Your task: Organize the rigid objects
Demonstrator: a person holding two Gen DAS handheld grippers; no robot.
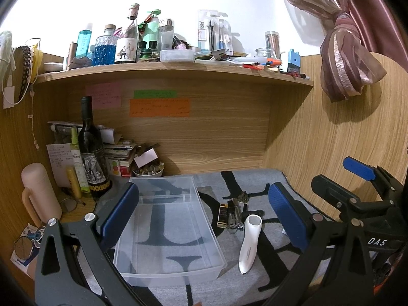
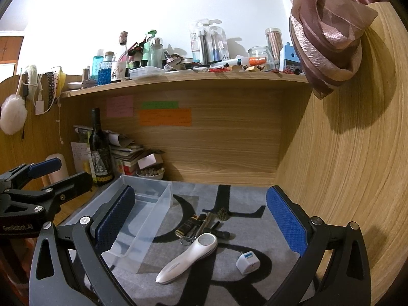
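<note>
A clear plastic bin [image 1: 204,271] stands empty on the grey mat; it also shows in the right wrist view [image 2: 142,252]. Right of it lie a white handheld device [image 1: 250,242] [image 2: 188,258], a dark lighter [image 1: 222,215] [image 2: 185,227], a cluster of small metal tools [image 1: 236,216] [image 2: 204,225] and a white plug adapter [image 2: 247,262]. My left gripper [image 1: 204,216] is open above the bin and the small items. My right gripper [image 2: 201,221] is open above the small items and also shows at the right of the left wrist view [image 1: 339,178].
A wine bottle [image 1: 91,150], a pink flask [image 1: 38,191], stacked papers and a bowl of small stones [image 1: 149,169] crowd the back left corner. A cluttered shelf [image 1: 178,70] runs overhead. A wooden wall [image 2: 344,178] and a tied curtain [image 2: 329,38] close the right side.
</note>
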